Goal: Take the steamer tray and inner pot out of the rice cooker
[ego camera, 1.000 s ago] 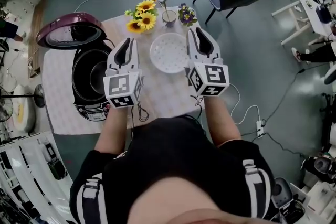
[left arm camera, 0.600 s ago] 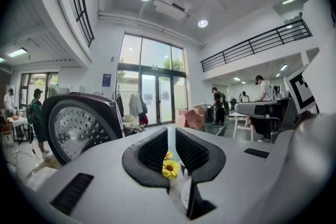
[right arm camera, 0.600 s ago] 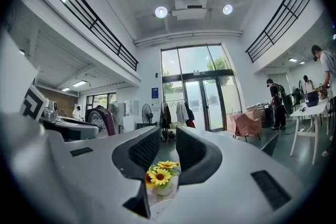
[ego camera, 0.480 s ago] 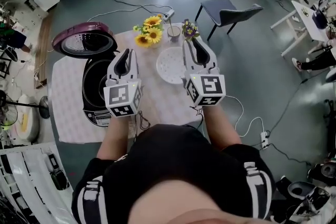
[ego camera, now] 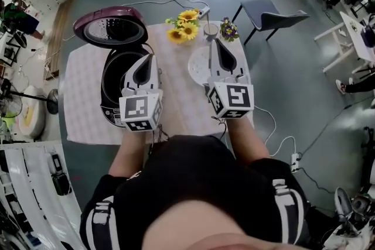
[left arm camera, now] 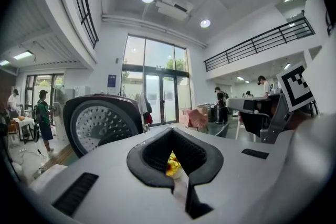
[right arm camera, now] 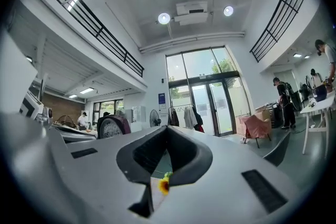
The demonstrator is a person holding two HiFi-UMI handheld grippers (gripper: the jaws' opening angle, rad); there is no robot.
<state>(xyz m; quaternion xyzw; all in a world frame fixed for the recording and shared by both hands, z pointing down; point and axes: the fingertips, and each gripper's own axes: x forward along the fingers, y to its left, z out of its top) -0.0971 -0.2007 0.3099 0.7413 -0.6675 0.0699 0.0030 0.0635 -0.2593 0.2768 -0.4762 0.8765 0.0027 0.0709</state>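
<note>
Showing just left of right tongs (ego camera: pixel 215 43): steamer tray (ego camera: pixel 198 67).

In the lower middle of the head view, the person wears a black short-sleeved top (ego camera: pixel 193 184) with white stripes (ego camera: pixel 101 213) on both sleeves. Left and right of centre are pale grey plastic shells, the left tongs (ego camera: pixel 150 58) and the right tongs (ego camera: pixel 216 43). Each is lined with black ribbed pads (left arm camera: pixel 145 160) and backed by a white cube (ego camera: pixel 140 112) printed with black square markers.
</note>
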